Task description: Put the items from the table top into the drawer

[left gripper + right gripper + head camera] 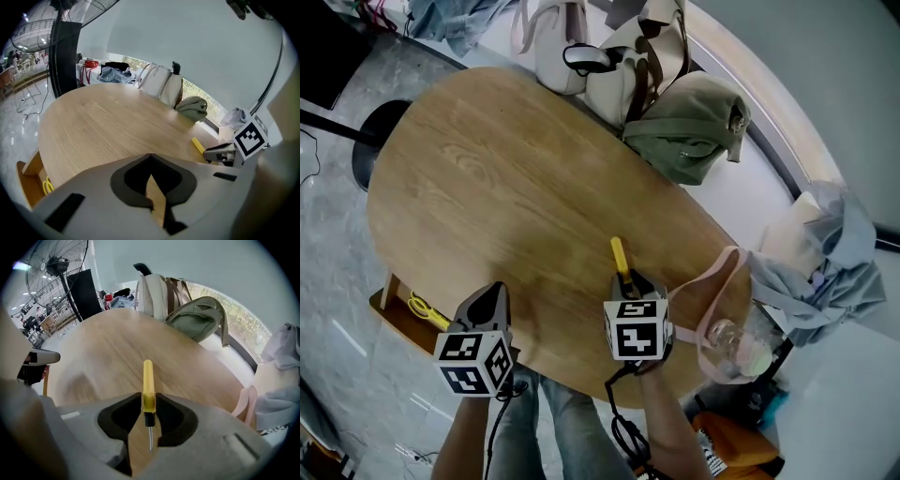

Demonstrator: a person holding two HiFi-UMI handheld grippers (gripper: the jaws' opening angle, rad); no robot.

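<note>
A yellow-handled screwdriver (148, 383) stands between the jaws of my right gripper (148, 405), which is shut on the handle's lower end, its metal tip pointing back toward the camera. In the head view that right gripper (630, 281) is over the near part of the wooden table (516, 197), and the screwdriver (619, 253) sticks out ahead of it. My left gripper (492, 292) hovers at the table's near left edge, shut and empty, with its tips (151, 154) touching. Below it the open drawer (392, 314) holds a yellow item (422, 307).
A white bag (561, 47), a beige bag (628, 70) and a green backpack (689, 127) stand along the table's far edge. A pink strap (712, 281) and heaped clothes (825, 272) lie at the right. A standing fan (44, 23) is at the left.
</note>
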